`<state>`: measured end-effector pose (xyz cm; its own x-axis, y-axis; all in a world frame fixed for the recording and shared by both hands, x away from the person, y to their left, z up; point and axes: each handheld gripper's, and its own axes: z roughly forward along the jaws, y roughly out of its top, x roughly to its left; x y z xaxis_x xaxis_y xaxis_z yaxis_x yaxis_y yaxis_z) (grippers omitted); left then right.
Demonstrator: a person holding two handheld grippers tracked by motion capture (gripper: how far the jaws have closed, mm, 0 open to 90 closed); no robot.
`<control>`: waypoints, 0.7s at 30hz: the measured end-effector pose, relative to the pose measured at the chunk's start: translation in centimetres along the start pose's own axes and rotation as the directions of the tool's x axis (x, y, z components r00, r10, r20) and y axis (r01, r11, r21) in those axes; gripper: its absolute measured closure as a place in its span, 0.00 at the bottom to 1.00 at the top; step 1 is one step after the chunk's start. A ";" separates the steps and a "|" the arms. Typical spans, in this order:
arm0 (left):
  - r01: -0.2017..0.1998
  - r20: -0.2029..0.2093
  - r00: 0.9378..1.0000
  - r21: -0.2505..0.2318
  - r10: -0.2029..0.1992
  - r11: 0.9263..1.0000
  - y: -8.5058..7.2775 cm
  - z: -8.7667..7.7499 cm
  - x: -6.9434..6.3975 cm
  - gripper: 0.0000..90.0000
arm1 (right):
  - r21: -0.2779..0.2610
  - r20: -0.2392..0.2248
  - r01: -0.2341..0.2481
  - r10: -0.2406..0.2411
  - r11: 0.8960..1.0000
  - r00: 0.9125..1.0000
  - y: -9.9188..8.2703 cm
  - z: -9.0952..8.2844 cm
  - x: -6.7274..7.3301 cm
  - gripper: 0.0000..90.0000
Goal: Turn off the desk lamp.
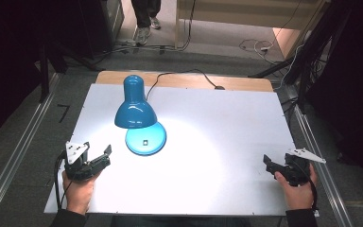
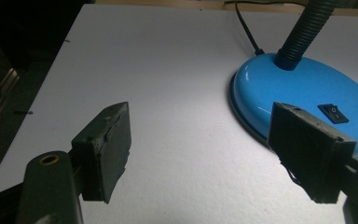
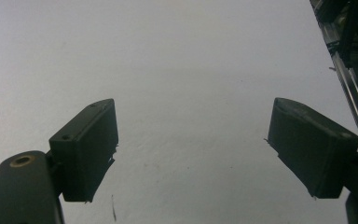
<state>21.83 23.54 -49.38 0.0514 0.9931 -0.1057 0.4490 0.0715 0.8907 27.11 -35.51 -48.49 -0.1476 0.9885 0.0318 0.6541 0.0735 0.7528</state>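
A blue desk lamp [image 1: 134,113] stands lit at the white table's [image 1: 227,123] back left, its shade bent down over its round base [image 1: 146,139]. My left gripper [image 1: 97,150] is held near the front left, open and empty, a short way left of the base. In the left gripper view the open gripper [image 2: 203,126] faces the base [image 2: 298,88], which carries a black rocker switch [image 2: 333,113] and a ribbed black neck [image 2: 307,32]. My right gripper [image 1: 276,163] is at the front right, and it [image 3: 191,121] stands open over bare table.
The lamp's black cord [image 1: 184,74] runs off the table's wooden back edge [image 1: 246,84]. Metal rails [image 1: 14,156] flank both sides, one close to the right gripper [image 3: 349,93]. A person's legs [image 1: 144,19] and loose cables [image 1: 255,46] are on the floor behind.
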 end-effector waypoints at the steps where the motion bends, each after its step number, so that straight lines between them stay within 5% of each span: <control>1: -0.002 -0.001 1.000 0.000 0.002 1.000 0.0 0.0 0.0 0.24 | 0.001 0.001 -0.006 0.006 1.000 1.000 0.0 0.0 -0.1 0.17; 7: 0.042 0.035 0.998 0.020 -0.042 0.999 -0.1 0.2 -0.2 0.24 | -0.007 -0.004 -0.017 0.017 1.000 1.000 0.0 -0.2 -0.2 0.17; 21: -0.002 0.053 0.999 0.020 0.001 1.000 -0.2 0.4 -1.4 0.24 | -0.010 -0.009 -0.011 0.011 1.000 1.000 0.1 -0.2 0.0 0.17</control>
<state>22.03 22.06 -49.58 0.0990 0.9868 -0.1280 0.4664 0.0676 0.8820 26.98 -35.54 -48.29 -0.1476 0.9880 0.0458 0.6483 0.0617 0.7589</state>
